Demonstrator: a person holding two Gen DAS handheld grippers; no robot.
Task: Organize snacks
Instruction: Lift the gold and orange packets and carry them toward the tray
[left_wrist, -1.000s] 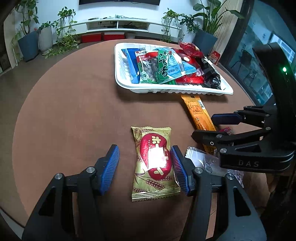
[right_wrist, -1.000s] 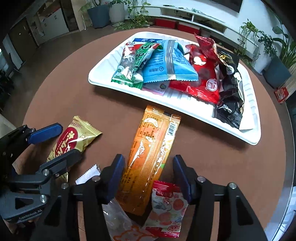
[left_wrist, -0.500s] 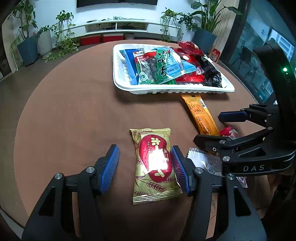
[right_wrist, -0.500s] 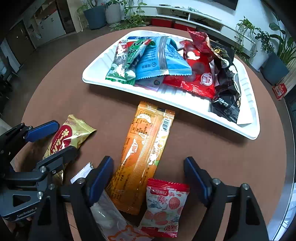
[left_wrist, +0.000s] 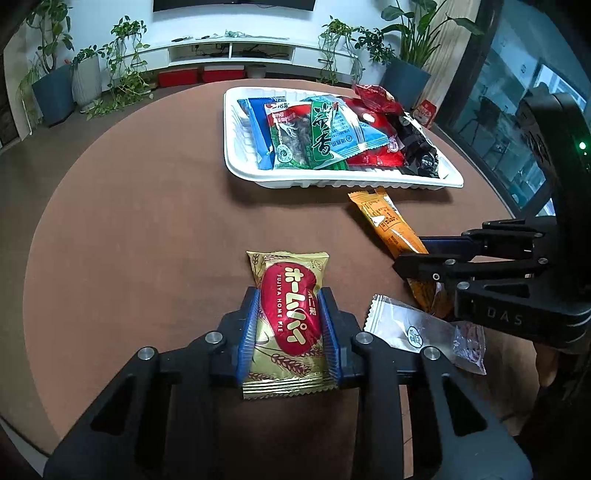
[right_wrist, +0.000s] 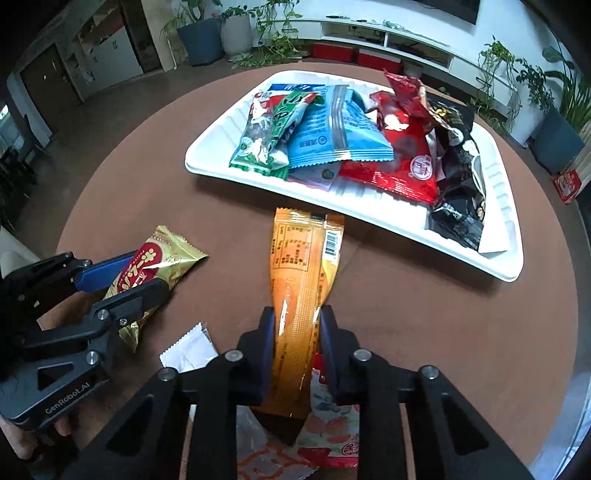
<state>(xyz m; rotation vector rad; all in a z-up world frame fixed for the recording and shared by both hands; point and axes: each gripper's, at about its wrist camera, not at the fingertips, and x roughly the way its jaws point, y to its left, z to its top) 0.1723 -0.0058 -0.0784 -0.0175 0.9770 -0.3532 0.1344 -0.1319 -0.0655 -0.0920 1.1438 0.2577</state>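
My left gripper is shut on a gold and red pie packet, its blue pads pressing both long sides; the packet also shows in the right wrist view. My right gripper is shut on a long orange snack packet, which also shows in the left wrist view. A white tray at the far side of the round brown table holds several snack bags, and it also shows in the right wrist view.
A clear white sachet lies between the two grippers. A red and white candy packet lies under the right gripper. The table edge curves close on the right. Potted plants and a low white shelf stand beyond the table.
Both grippers were open around their packets; now each has shut on its packet. The orange packet is pinched and twisted up between the right fingers.
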